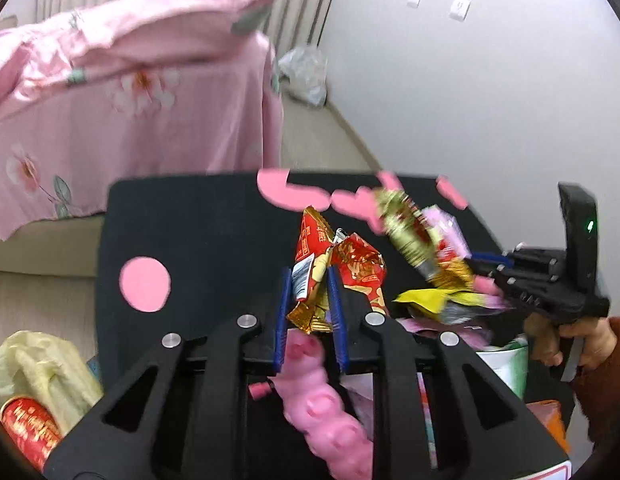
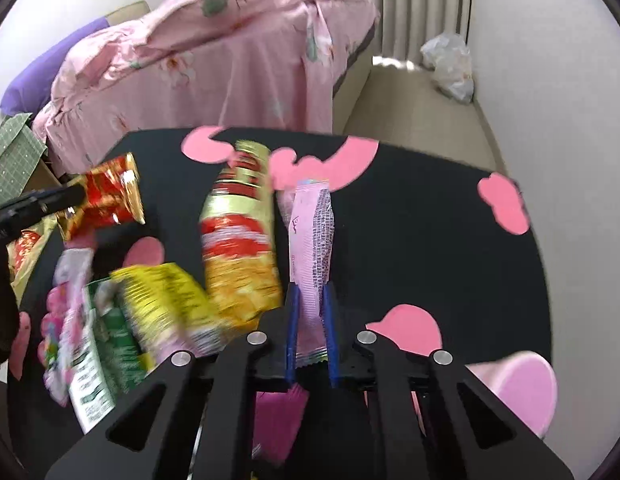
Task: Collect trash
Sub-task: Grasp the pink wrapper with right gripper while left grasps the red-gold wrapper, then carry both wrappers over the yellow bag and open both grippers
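Soft, even indoor light, fisheye bending at edges.
Motion blur is smearing the wrappers [image 2: 238, 240]; dark corners are vignetting.

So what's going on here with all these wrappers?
A person is collecting snack trash with two handheld grippers over a black table with pink shapes. The left gripper is clamped on a red-and-gold foil wrapper. The right gripper pinches a pink plastic sachet. More crumpled wrappers, including a yellow one, appear blurred beside it.
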### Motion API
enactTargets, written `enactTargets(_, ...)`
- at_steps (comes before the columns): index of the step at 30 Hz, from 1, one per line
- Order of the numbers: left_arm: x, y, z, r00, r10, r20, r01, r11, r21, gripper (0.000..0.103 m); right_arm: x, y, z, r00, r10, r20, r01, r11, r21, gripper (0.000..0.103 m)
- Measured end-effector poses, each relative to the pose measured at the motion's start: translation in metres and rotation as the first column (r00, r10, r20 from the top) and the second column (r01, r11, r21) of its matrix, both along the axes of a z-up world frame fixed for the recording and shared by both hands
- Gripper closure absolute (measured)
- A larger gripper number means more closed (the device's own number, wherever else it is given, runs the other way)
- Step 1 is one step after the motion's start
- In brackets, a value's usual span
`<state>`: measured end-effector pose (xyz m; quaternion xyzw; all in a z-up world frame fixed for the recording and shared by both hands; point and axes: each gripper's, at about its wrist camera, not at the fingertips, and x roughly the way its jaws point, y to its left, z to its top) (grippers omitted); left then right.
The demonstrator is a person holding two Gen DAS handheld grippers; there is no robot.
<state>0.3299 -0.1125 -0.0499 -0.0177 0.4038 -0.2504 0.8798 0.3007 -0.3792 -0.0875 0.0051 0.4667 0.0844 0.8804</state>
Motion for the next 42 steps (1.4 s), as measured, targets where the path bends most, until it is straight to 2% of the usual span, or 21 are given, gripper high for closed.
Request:
enactTargets(4, -0.034, 0.015, 0.031, 0.997, 0.043, 0.061, -0.039, 0.997, -0.064, 0.086, -0.029, -0.002, 0.03, 0.997, -0.024, 0.075, 0.023, 1.0, 0.006, 0.092)
enactTargets(9, -0.08, 0.03, 0.051, 0.985, 0.11, 0.13, -0.101, 0.992, -0.073, 0.086, -0.072, 0.005, 0.071, 0.986, -0.025, 0.164, 0.02, 0.999, 0.03, 0.092)
enactTargets(15, -0.139, 0.058, 0.056, 0.972, 0.165, 0.167, -0.151, 0.984, -0.09, 0.086, -0.118, 0.038, 0.111, 0.969, 0.056, 0.242, -0.072, 0.996, 0.057, 0.092)
enactTargets(20, -0.17, 0.086, 0.059, 0.96, 0.222, 0.171, -0.208, 0.974, -0.093, 0.086, -0.142, 0.082, 0.126, 0.948, 0.142, 0.285, -0.157, 0.987, 0.029, 0.092)
enactTargets(24, -0.19, 0.114, 0.064, 0.939, 0.287, 0.192, -0.275, 0.958, -0.084, 0.086, -0.153, 0.117, 0.135, 0.929, 0.206, 0.306, -0.221, 0.975, 0.015, 0.092)
enactTargets(28, -0.202, 0.152, 0.071, 0.9, 0.37, 0.232, -0.363, 0.929, -0.075, 0.086, -0.154, 0.151, 0.138, 0.915, 0.252, 0.314, -0.272, 0.962, 0.022, 0.092)
enactTargets(32, -0.207, 0.187, 0.068, 0.862, 0.452, 0.229, -0.444, 0.892, -0.087, 0.086, -0.151, 0.184, 0.14, 0.901, 0.3, 0.312, -0.326, 0.945, 0.032, 0.092)
enactTargets(36, -0.21, 0.223, 0.058, 0.824, 0.534, 0.191, -0.522, 0.846, -0.112, 0.086, -0.149, 0.215, 0.14, 0.884, 0.351, 0.309, -0.375, 0.927, 0.017, 0.092)
enactTargets(42, -0.21, 0.254, 0.046, 0.787, 0.597, 0.153, -0.584, 0.802, -0.126, 0.086, -0.146, 0.246, 0.138, 0.863, 0.403, 0.304, -0.425, 0.905, 0.005, 0.092)
